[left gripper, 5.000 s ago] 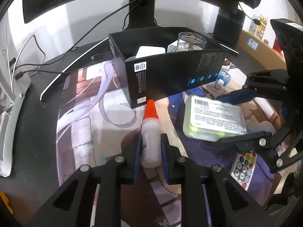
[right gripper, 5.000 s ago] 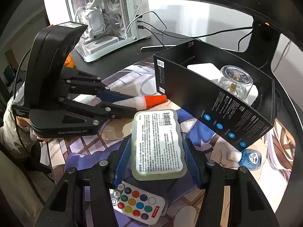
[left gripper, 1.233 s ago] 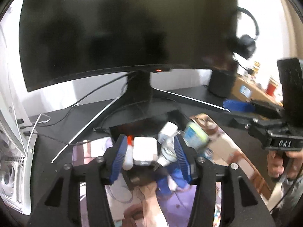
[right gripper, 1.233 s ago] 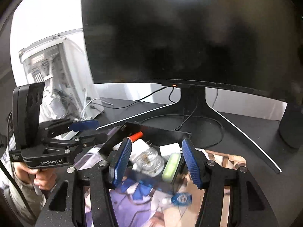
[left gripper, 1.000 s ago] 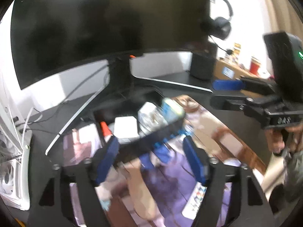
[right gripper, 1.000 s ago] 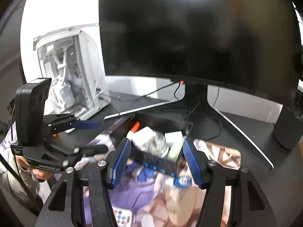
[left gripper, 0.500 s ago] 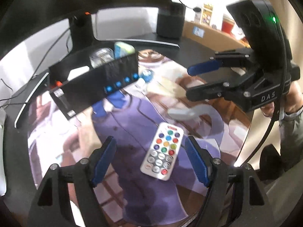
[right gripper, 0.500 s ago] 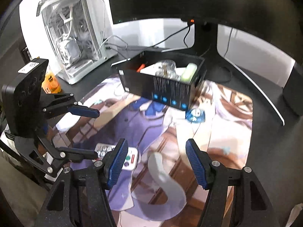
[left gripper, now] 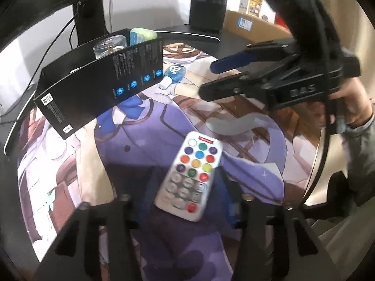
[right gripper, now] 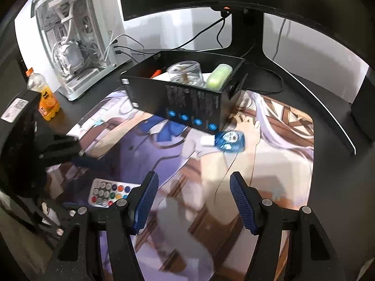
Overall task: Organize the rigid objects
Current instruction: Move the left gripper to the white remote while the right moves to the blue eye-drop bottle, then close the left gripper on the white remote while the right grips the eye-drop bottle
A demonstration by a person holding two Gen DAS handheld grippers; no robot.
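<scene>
A white remote point(left gripper: 194, 164) with coloured buttons lies on the printed desk mat point(left gripper: 131, 140). My left gripper point(left gripper: 187, 178) straddles it, blurred, its jaws closing; a gap still shows at the left pad. The remote point(right gripper: 110, 192) and the left gripper point(right gripper: 61, 154) also show at the right wrist view's left edge. My right gripper point(right gripper: 192, 199) hangs open over bare mat, nothing between its fingers. The black box point(right gripper: 187, 103) holds a glass jar point(right gripper: 186, 72), a green case point(right gripper: 219, 75) and an orange-capped bottle point(right gripper: 157, 72). A small blue bottle point(right gripper: 229, 140) lies in front of the box.
A monitor stand point(right gripper: 246, 35) rises behind the box. A white computer case point(right gripper: 70, 46) and an orange drink bottle point(right gripper: 45, 98) stand at the left. A black speaker point(left gripper: 206, 7) and a cardboard box point(left gripper: 253, 25) sit at the back right.
Both grippers have dropped from facing the monitor down to the mat. The left one came over the remote and its jaws narrowed around it. The bottle and green case held earlier lie in the box.
</scene>
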